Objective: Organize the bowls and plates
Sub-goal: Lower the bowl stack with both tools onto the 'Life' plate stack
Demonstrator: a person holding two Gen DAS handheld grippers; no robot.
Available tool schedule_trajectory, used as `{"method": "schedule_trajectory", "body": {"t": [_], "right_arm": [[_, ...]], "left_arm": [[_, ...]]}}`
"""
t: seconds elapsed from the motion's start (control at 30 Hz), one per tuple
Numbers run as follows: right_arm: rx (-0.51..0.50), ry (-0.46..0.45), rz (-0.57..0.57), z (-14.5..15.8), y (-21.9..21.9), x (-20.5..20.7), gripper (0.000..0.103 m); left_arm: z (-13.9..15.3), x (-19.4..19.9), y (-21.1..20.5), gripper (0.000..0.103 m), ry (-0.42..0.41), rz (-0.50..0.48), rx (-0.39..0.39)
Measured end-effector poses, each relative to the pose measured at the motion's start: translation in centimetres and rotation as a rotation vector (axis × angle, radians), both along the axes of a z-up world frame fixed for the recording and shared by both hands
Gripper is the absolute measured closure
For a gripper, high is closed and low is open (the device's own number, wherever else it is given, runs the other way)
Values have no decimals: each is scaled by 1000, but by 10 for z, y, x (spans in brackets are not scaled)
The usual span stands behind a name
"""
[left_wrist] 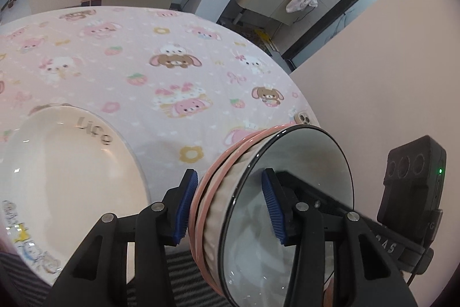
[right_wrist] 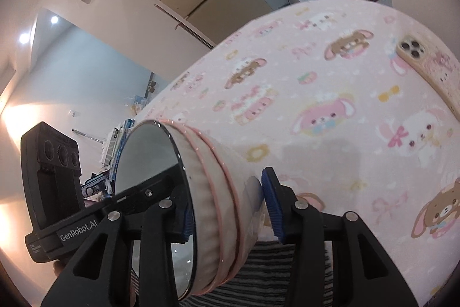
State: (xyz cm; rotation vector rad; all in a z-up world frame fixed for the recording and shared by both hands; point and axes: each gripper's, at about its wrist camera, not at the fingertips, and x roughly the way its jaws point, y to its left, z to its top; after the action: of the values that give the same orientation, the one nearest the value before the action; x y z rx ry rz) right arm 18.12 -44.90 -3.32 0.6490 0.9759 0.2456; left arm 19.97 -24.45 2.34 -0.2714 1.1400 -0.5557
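Both grippers grip one bowl (left_wrist: 276,206), a ceramic piece with a pale inside, a black rim and pink bands ringing its beige outer wall. It hangs clear of the table, tipped far over so its mouth faces sideways. The left gripper (left_wrist: 230,206) straddles one side of the wall, one blue ribbed pad against the banded outside and the other inside the mouth, so it is pinching the wall. The right gripper (right_wrist: 227,209) does the same on the opposite side, one pad on the outer wall near the foot, the other inside behind the rim; its inner contact is partly hidden, but the wall sits between the pads.

Left of the bowl, a wide cream ceramic plate (left_wrist: 72,171) with the word "Life" on its rim rests on the pink cartoon-print tablecloth (left_wrist: 172,62). Beyond the bowl, near the table's far edge, lies a phone in a pink case (right_wrist: 425,62).

The likely step is carrying the bowl toward the plate. The main risk is slip: glazed ceramic held by narrow pads on a sloping wall could slide out if the two hands drift apart or twist unevenly. Setting it down while tilted could knock rim against plate and chip either one
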Motion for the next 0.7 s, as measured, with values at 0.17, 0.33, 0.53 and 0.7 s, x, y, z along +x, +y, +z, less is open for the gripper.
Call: {"method": "schedule_trajectory", "body": {"t": [0.17, 0.33, 0.53, 0.7], "right_arm": [[9, -26, 38, 18, 29, 7, 61], [12, -17, 101, 19, 69, 16, 61], [18, -13, 175, 15, 113, 24, 61], [31, 19, 225, -1, 139, 29, 61]], "left_arm": [[12, -3, 36, 54, 5, 60, -4], [18, -8, 80, 54, 3, 132, 6], [13, -12, 128, 54, 9, 192, 28], [-5, -11, 157, 54, 46, 221, 15]]}}
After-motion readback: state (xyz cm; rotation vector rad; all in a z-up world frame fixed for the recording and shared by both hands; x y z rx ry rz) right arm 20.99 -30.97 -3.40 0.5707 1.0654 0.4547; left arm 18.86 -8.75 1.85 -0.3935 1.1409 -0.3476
